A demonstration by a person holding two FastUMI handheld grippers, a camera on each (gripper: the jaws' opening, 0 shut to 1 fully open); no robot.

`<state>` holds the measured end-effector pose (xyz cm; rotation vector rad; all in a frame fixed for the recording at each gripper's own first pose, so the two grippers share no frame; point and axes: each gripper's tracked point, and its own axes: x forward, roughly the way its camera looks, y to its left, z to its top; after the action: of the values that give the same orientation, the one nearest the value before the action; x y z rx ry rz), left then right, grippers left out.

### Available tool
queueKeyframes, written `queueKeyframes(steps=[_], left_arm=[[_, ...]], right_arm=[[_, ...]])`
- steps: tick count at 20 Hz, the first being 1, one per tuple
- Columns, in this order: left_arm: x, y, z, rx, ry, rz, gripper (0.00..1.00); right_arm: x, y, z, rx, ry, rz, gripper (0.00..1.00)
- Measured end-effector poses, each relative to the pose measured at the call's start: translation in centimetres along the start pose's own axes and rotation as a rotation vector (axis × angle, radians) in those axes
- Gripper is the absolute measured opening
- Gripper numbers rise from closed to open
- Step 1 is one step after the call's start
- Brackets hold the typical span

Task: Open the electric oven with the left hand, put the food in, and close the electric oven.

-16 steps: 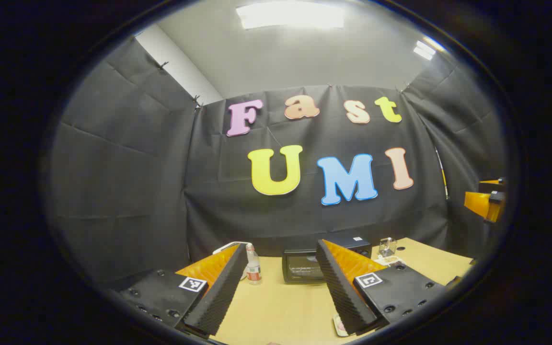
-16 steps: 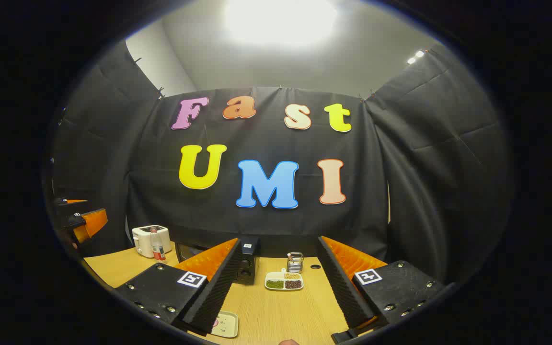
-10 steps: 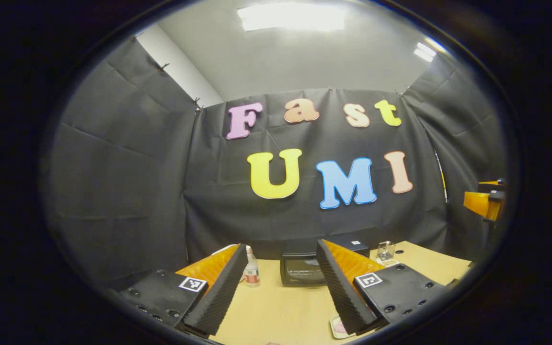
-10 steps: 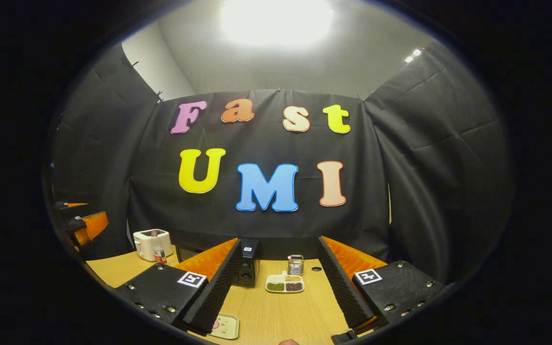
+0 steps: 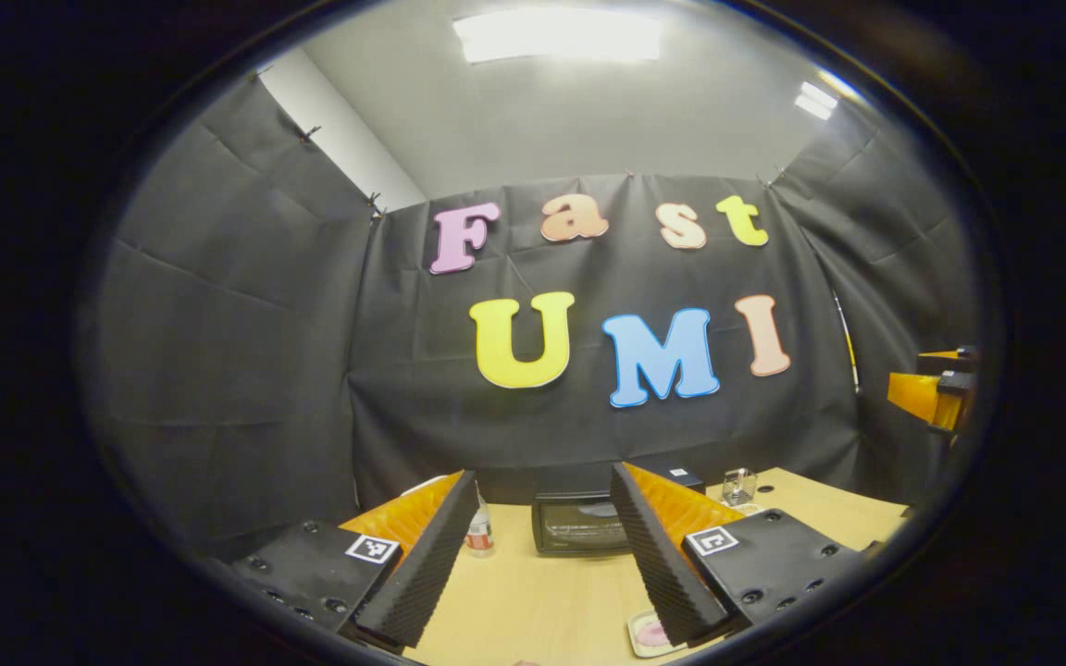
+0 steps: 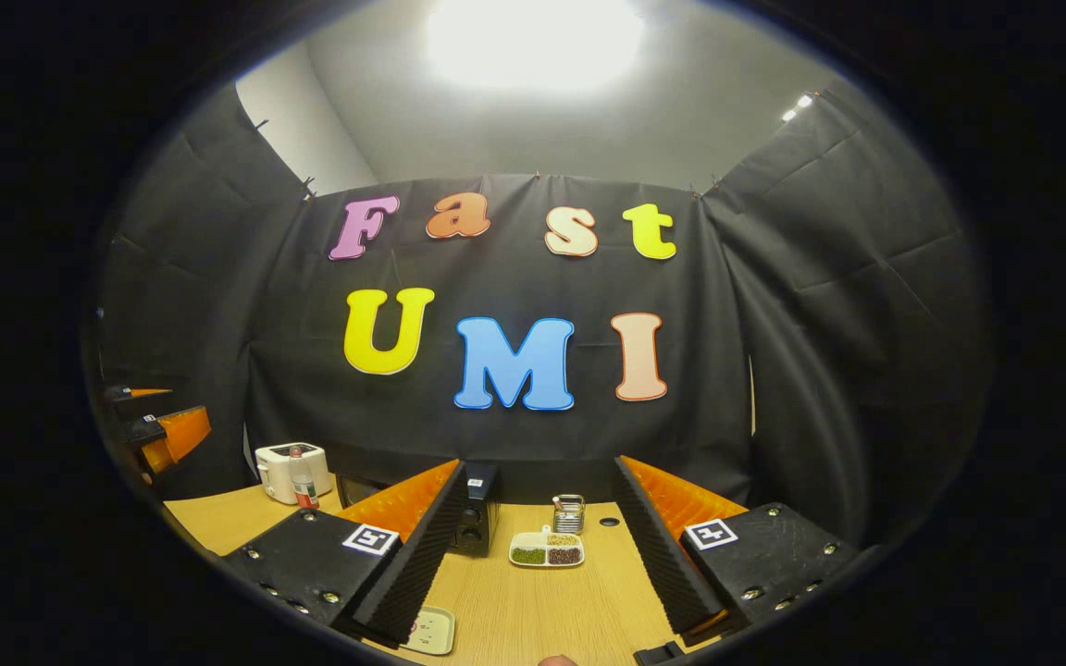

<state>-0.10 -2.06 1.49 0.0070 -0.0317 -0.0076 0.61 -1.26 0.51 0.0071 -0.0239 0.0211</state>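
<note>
In the left gripper view, the left gripper (image 5: 540, 555) has its two fingers spread wide apart with nothing between them, held above the table (image 5: 533, 601). Low beside its right finger lies a small pale tray (image 5: 649, 635) with something pink on it, too blurred to say what. Farther on, framed in the gap between the fingers, stands the oven (image 5: 581, 524): a small, dark, boxy unit with a glossy glass door facing the camera, door closed, a pale glare on the glass. Its right end is hidden behind the right finger. Just left of it stands a bottle (image 5: 478, 534) with a red label, partly behind the left finger. To the right of the oven, farther back, sits a wire holder (image 5: 737, 486). At the far right edge the right gripper (image 5: 935, 393) shows in the air, well apart from the oven.

In the right gripper view, the right gripper (image 6: 538, 560) is likewise wide open and empty. The pale tray (image 6: 429, 631) lies near its left finger. Beyond, in the gap, a divided dish (image 6: 548, 548) holds green and dark portions, with the wire holder (image 6: 569, 511) just behind it. The oven's control end (image 6: 477, 523) peeks past the left finger. Far left stand a white toaster (image 6: 281, 472) and the bottle (image 6: 301, 479) in front of it, and the left gripper (image 6: 163, 435) at the edge.
</note>
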Motion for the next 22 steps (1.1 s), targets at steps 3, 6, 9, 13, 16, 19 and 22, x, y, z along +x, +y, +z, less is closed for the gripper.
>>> queueKeyframes(steps=[3, 6, 9, 13, 16, 19, 22], left_arm=[[0.2, -1.3, 0.2, -0.011, 0.0, -0.007, 1.0], [0.8, -2.6, 0.5, -0.014, -0.002, -0.001, 1.0], [1.2, -4.1, 0.2, -0.025, 0.008, 0.018, 1.0], [2.6, -5.6, 0.3, -0.004, -0.001, 0.036, 1.0], [4.5, -6.6, 0.0, 0.005, 0.001, 0.027, 1.0], [7.6, -7.3, -0.9, 0.008, -0.005, 0.006, 1.0], [11.2, -7.5, -2.1, 0.002, -0.004, -0.027, 1.0]], right_arm=[[0.2, -0.8, -0.1, -0.018, -0.012, 0.003, 0.97], [0.5, -1.5, -0.7, -0.023, -0.013, 0.021, 0.97], [0.7, -2.3, -1.1, -0.005, -0.017, 0.046, 0.97], [1.0, -2.6, -2.1, 0.014, -0.016, 0.085, 0.97], [1.2, -2.2, -2.6, 0.041, -0.001, 0.096, 0.97], [1.8, -2.0, -2.7, 0.059, 0.015, 0.077, 0.97], [2.7, -1.6, -2.0, 0.082, -0.001, 0.037, 0.97]])
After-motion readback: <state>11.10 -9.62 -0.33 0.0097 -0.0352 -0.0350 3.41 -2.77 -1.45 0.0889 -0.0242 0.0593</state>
